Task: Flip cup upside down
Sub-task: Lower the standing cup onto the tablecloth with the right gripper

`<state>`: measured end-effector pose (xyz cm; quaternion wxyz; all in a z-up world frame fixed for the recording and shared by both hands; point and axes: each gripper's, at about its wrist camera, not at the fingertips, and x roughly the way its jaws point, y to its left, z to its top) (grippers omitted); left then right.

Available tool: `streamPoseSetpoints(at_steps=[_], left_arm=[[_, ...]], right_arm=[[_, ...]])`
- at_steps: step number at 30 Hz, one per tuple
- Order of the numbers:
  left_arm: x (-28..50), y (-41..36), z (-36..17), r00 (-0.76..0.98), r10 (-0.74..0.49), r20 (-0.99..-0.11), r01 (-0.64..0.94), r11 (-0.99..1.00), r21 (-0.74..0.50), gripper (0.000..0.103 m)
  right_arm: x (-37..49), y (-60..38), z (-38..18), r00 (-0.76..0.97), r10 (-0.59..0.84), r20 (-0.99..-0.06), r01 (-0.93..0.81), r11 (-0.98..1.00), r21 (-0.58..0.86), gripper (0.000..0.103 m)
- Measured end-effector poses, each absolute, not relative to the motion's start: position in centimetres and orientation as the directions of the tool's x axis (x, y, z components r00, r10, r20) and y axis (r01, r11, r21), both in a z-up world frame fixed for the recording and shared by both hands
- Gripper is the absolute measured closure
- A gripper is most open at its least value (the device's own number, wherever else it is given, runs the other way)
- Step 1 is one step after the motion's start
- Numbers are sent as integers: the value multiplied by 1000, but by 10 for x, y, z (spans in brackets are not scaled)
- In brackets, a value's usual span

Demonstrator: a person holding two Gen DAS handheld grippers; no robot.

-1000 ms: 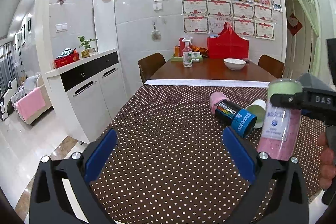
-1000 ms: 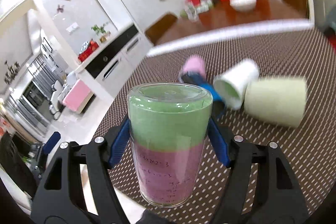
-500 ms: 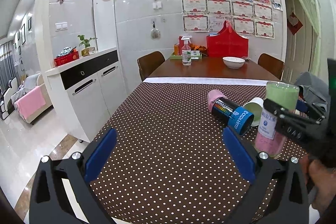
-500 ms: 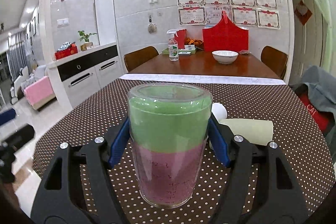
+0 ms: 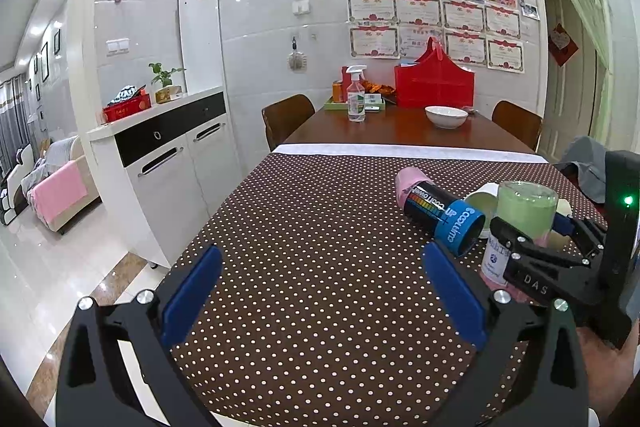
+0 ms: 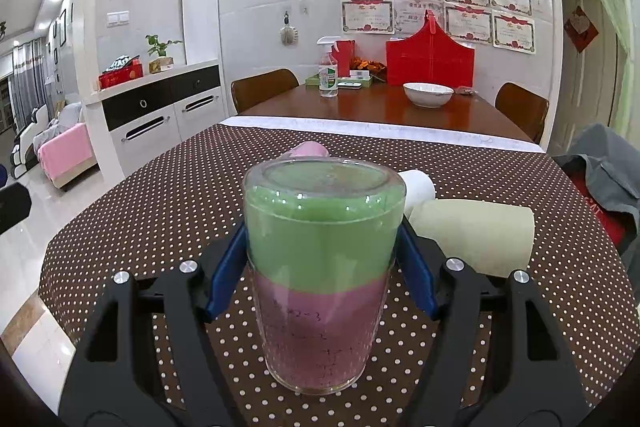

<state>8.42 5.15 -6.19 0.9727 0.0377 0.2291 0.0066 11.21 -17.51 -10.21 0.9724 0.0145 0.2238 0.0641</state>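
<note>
A clear cup [image 6: 320,267] with a green upper band and pink lower band stands upside down, closed base up, rim on the dotted tablecloth [image 6: 140,211]. My right gripper [image 6: 320,279] is shut on the cup, blue pads on both sides. In the left wrist view the cup [image 5: 524,211] and the right gripper stand at the right. My left gripper [image 5: 320,295] is open and empty over the cloth, left of the cup.
Several cups lie on their sides behind the held one: a black and blue cup [image 5: 440,215] with a pink one [image 5: 410,179], a white cup [image 6: 418,189], a pale cream cup [image 6: 476,239]. A white bowl [image 5: 446,115] and spray bottle [image 5: 356,99] stand far back.
My right gripper has swung level and lowered the cup from the air onto the tablecloth, base up. The left gripper has stayed put.
</note>
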Motion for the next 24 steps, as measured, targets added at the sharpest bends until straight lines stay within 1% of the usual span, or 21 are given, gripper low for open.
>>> streamPoseSetpoints(at_steps=[1,5,7,9,13,16,24], left_arm=[[84,50,-62,895,30,-444,5,997,77,4],[82,47,-61,897,25,-441,10,997,77,4],[80,45,-60,898,25,-439,11,997,79,4],[79,43,-59,900,24,-435,11,997,78,4],[76,40,-57,902,22,-432,12,997,76,4],[72,38,-54,905,16,-426,19,997,76,4],[56,26,-42,928,3,-373,35,995,95,4]], right_arm=[[111,-175,-102,886,144,-440,-129,990,65,31],[106,-175,-103,881,144,-451,-124,990,73,18],[103,-176,-103,874,157,-460,-132,987,86,15],[101,-177,-102,867,171,-469,-135,985,109,6],[96,-178,-94,846,222,-484,-169,974,152,6],[89,-182,-83,848,238,-474,-170,969,181,6],[63,-205,-47,858,232,-458,-135,962,236,6]])
